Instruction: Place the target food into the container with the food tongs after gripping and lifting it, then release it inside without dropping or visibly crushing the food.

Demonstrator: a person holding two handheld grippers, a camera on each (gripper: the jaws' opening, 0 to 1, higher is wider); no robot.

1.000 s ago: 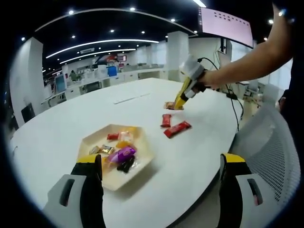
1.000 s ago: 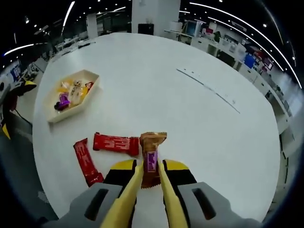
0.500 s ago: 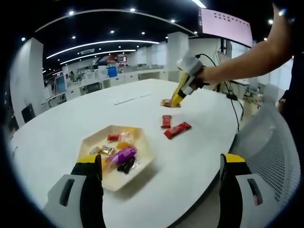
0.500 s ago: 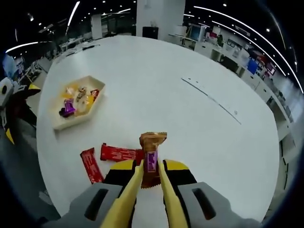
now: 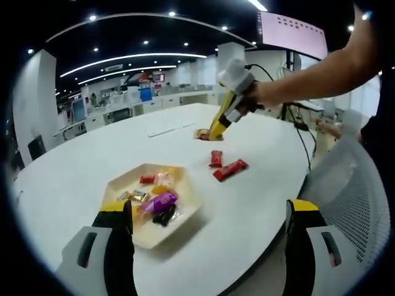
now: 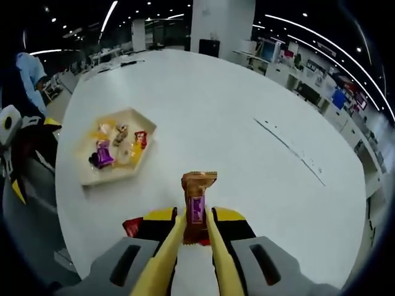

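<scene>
The right tool [image 6: 196, 231] is clamped through its yellow tongs [image 6: 162, 259] on a brown snack packet [image 6: 197, 196], which is now lifted clear of the desk [image 6: 259, 80] (one second ago it lay level with the red bars [image 5: 229, 168]). In the left gripper view the packet has risen and shifted toward the tray [image 5: 185, 206]. The tray [image 6: 92, 179] also sits closer in the right gripper view. Judgement: lift is complete; transport is under way, with release still to come. The left tool [image 5: 210, 231] stands apart, empty, near the tray.
</scene>
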